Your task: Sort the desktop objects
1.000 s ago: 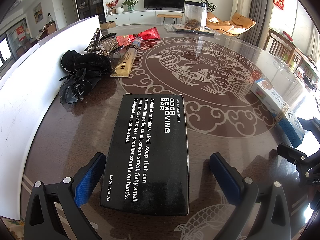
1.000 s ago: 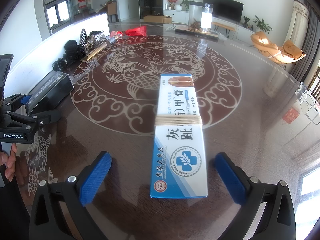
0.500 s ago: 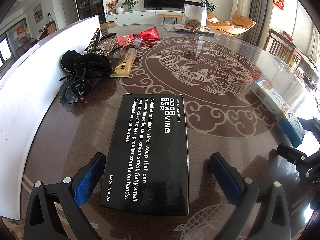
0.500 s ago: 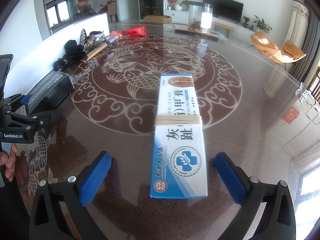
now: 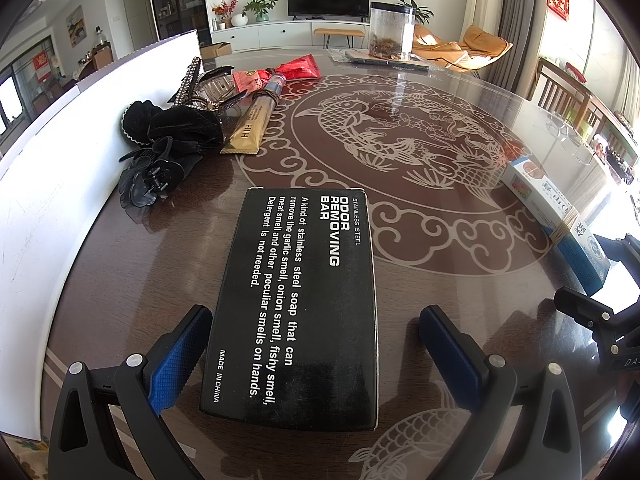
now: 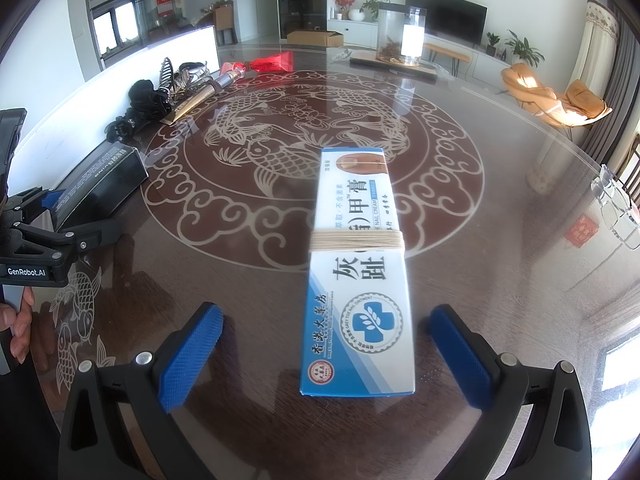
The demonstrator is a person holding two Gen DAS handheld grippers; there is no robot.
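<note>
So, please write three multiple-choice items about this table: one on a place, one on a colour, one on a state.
1. Where does the black box lie?
A. between the left gripper's fingers
B. on the gold tube
C. inside the clear jar

2. Which colour are the right gripper's finger pads?
A. red
B. blue
C. white

3. How does the right gripper stand?
A. shut on the white-and-blue box
B. open around it
C. away from it

Answers: 1 A, fingers flank it; 2 B, both pads are blue; 3 B, gaps show on both sides.
</note>
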